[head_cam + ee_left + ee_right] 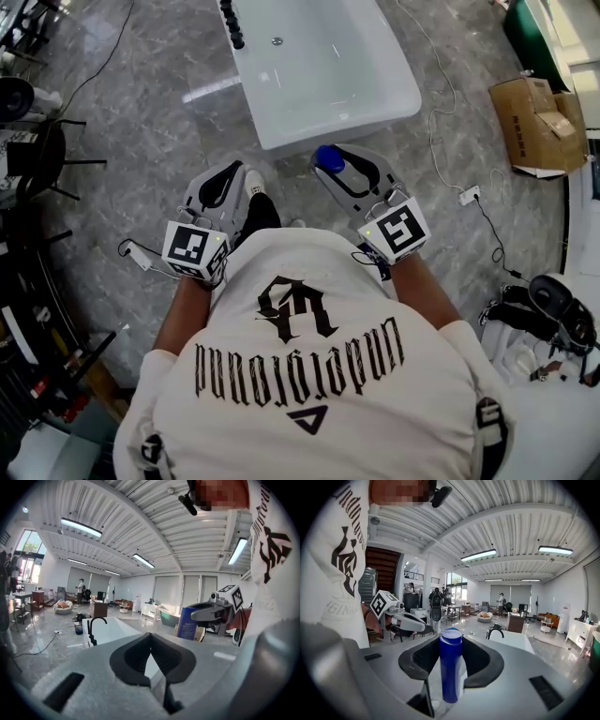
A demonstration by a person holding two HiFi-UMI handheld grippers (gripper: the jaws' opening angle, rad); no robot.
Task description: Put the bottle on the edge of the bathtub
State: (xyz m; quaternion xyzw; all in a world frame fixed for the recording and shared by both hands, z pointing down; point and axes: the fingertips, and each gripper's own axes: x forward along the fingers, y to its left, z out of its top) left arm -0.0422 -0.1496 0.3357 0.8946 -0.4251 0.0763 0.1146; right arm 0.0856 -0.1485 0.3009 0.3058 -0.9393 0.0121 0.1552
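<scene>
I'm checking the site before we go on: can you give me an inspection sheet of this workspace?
Surface: glossy grey marble floor.
Job's things: blue bottle upright in the right gripper, not yet on the white bathtub just ahead.
Clutter: cardboard box right of the tub; dark chair at left.
Grippers: right gripper closed on the bottle; left gripper shut, nothing in it.
Cables: white cable leads to a power strip; black cable at upper left.
Surroundings: open hall, ceiling lights, people far off.
</scene>
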